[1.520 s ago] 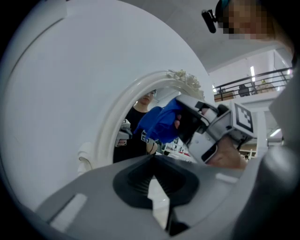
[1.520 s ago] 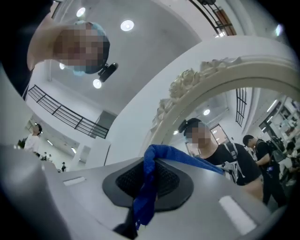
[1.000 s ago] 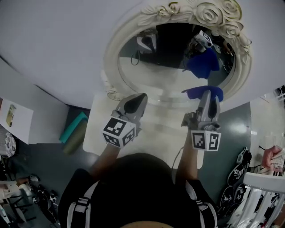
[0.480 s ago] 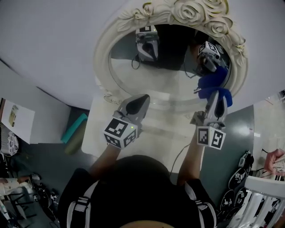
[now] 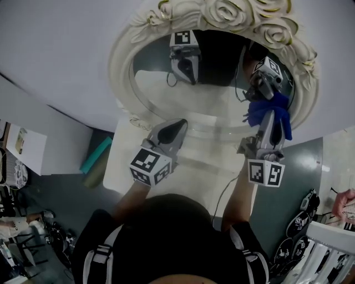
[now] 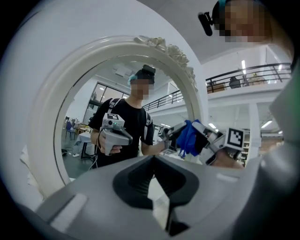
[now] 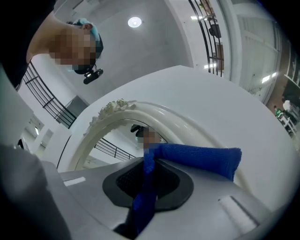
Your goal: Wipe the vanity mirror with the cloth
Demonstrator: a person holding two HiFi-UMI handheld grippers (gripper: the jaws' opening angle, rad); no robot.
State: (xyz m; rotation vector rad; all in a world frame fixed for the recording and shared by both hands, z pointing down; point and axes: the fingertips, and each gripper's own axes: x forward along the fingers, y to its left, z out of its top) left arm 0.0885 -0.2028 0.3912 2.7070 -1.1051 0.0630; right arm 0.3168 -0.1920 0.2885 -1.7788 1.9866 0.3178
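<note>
Head view: cloth [image 5: 269,112] touches vanity mirror [image 5: 183,102] glass beside its right rim.

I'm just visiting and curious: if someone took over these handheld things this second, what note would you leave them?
Left tongs: shut, empty, held low before the vanity mirror.
Right tongs: shut on the blue cloth, which seems to touch the glass near its right edge.
Done: cloth is gripped and at the mirror.
Left to do: wipe across the glass; how much is already wiped can't be told.
</note>
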